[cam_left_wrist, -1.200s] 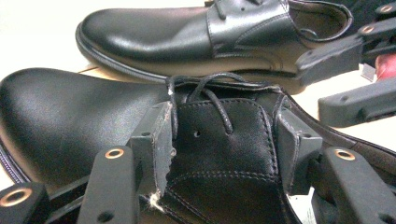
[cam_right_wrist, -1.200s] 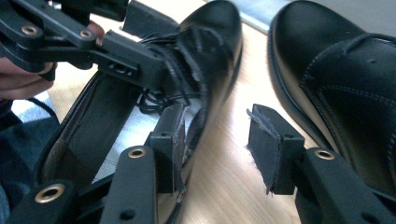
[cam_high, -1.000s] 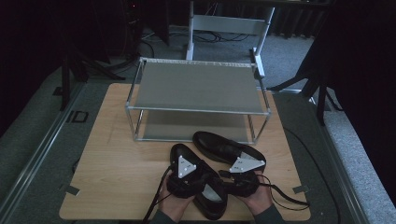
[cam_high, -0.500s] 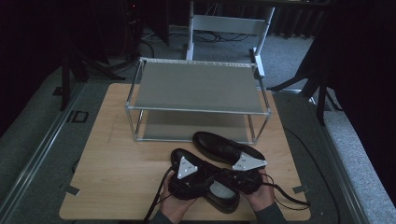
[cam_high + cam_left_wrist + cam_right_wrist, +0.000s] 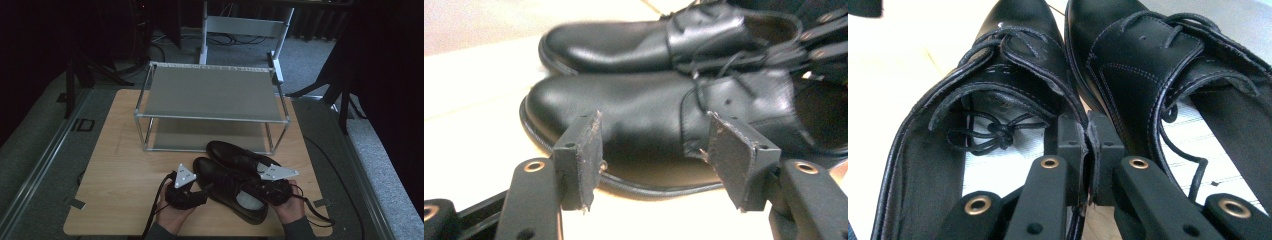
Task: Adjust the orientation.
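Two black leather lace-up shoes lie side by side on the wooden table [image 5: 120, 165], toes toward the rack. My right gripper [image 5: 266, 188] [image 5: 1087, 146] is shut on the near shoe [image 5: 225, 184] [image 5: 1013, 60], pinching the inner rim of its opening with one jaw inside. The far shoe [image 5: 235, 151] [image 5: 1143, 55] [image 5: 624, 42] lies just beyond it, untouched. At the near shoe's outer side [image 5: 624, 112], my left gripper [image 5: 199, 195] [image 5: 659, 160] stands open. Its jaws have just been closing, with the sole's edge between the pads [image 5: 581, 155] but not pressed.
A two-shelf metal rack [image 5: 210, 118] stands behind the shoes at the middle of the table, both shelves bare. A white frame [image 5: 245, 25] and dark stands sit on the floor beyond. Bare wood lies to the left of the shoes.
The near shoe has swung from under my hands to lie slanted alongside the far one. My hands have spread apart, left gripper leftward, right gripper rightward at the heel.
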### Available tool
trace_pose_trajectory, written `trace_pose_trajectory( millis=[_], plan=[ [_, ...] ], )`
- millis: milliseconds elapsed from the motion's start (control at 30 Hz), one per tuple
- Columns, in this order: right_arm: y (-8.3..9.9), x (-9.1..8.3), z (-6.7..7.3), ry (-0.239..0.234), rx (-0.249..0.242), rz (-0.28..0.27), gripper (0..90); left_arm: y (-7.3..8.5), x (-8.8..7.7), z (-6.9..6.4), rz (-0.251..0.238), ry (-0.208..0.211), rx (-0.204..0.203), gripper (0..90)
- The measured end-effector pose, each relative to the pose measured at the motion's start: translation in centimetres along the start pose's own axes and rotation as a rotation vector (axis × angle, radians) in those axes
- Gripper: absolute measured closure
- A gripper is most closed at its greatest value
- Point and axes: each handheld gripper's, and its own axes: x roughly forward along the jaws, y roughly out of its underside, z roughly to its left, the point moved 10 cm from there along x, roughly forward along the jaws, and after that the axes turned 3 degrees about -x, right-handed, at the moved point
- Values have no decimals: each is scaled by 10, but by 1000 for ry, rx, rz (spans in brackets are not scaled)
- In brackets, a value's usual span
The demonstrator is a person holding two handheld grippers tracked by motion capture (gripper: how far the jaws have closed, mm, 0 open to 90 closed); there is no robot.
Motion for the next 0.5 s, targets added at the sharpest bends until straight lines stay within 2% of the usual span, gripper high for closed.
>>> trace_pose_trajectory(
  millis=[133,200,367,400,433,500],
  plan=[
    [0,-2,1,-3,-7,0,859,12,10,0,50,23,-9,418],
    [1,-3,0,-4,-8,4,859,12,10,0,50,23,-9,422],
    [4,-1,-3,-7,-18,12,854,23,18,-13,90,57,20,432],
    [5,-1,-4,-13,-8,10,836,24,20,-15,93,59,26,432],
    [5,-2,-4,-32,4,7,778,24,20,-16,96,59,32,432],
    [5,-9,-8,-21,-1,-2,688,26,21,-16,101,62,31,431]
  ],
)
